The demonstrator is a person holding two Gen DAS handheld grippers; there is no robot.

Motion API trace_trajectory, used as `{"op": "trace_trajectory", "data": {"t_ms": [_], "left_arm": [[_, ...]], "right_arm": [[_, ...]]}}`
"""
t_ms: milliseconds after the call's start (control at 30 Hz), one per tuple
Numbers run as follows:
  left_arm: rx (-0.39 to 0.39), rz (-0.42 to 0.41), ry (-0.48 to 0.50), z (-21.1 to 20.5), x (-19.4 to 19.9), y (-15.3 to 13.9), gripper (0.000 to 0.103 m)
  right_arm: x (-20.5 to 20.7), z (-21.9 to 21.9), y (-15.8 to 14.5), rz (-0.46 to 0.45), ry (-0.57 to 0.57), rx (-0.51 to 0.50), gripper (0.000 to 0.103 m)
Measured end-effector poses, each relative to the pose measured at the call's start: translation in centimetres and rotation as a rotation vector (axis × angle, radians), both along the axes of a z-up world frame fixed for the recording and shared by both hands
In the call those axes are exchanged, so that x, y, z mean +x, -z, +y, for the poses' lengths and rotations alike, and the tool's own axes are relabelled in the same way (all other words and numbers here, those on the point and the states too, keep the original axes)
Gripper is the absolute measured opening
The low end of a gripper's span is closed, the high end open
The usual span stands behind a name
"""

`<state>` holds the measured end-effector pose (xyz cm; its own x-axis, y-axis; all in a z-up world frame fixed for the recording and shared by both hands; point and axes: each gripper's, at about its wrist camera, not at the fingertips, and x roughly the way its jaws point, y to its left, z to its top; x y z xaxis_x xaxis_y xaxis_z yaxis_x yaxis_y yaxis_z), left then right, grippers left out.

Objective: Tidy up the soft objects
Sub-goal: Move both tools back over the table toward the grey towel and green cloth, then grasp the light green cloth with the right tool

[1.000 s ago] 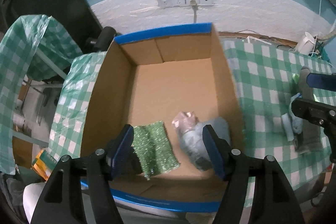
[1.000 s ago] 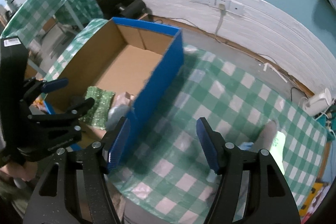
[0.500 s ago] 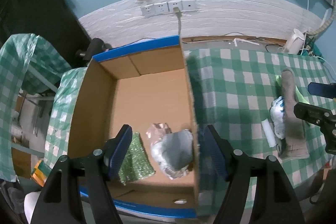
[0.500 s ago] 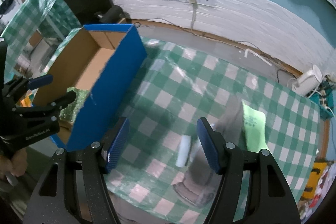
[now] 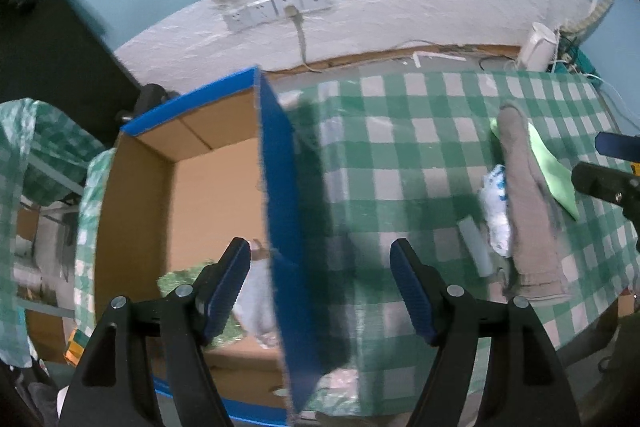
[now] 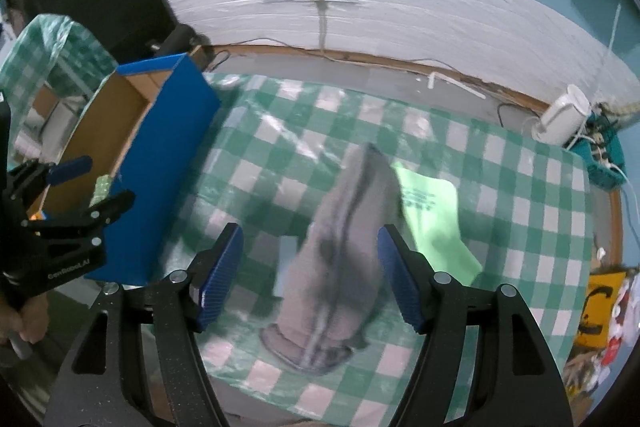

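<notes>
Progress: sparkly green scrub cloth (image 5: 182,277) and pale grey bundle (image 5: 256,301) already in blue-sided cardboard box (image 5: 280,195). Left on green-check worktop (image 6: 280,147): grey folded towel (image 6: 340,251), lime cloth (image 6: 434,223), small white-blue bundle (image 5: 496,215). My left claw (image 5: 320,293) and right claw (image 6: 310,275) both wide, widening, empty; right hovering over towel.

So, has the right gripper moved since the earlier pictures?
Yes. The right gripper went rightward, from the blue-sided box to above the grey cloth.
</notes>
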<state>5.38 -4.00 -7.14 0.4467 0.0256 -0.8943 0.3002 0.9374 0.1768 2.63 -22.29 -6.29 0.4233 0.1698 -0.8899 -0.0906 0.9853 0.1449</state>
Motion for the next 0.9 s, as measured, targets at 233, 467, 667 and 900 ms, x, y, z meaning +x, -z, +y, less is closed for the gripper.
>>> {"op": "trace_trajectory", "data": {"t_ms": [233, 467, 667, 900], "left_arm": [[0.02, 0.068, 0.038, -2.8, 0.2, 2.5, 0.076], [0.038, 0.113, 0.062, -5.3, 0.4, 4.1, 0.076], [0.012, 0.127, 0.088, -7.4, 0.4, 4.1, 0.08], [-0.027, 0.182, 0.096, -9.4, 0.8, 4.5, 0.08]], "right_arm": [[-0.3, -3.1, 0.8, 0.009, 0.051, -0.002, 0.071], [-0.5, -5.8, 2.1, 0.034, 0.096, -0.003, 0.071], [-0.5, -7.8, 3.3, 0.052, 0.127, -0.009, 0.071], [-0.2, -10.5, 5.7, 0.09, 0.158, -0.015, 0.071]]}}
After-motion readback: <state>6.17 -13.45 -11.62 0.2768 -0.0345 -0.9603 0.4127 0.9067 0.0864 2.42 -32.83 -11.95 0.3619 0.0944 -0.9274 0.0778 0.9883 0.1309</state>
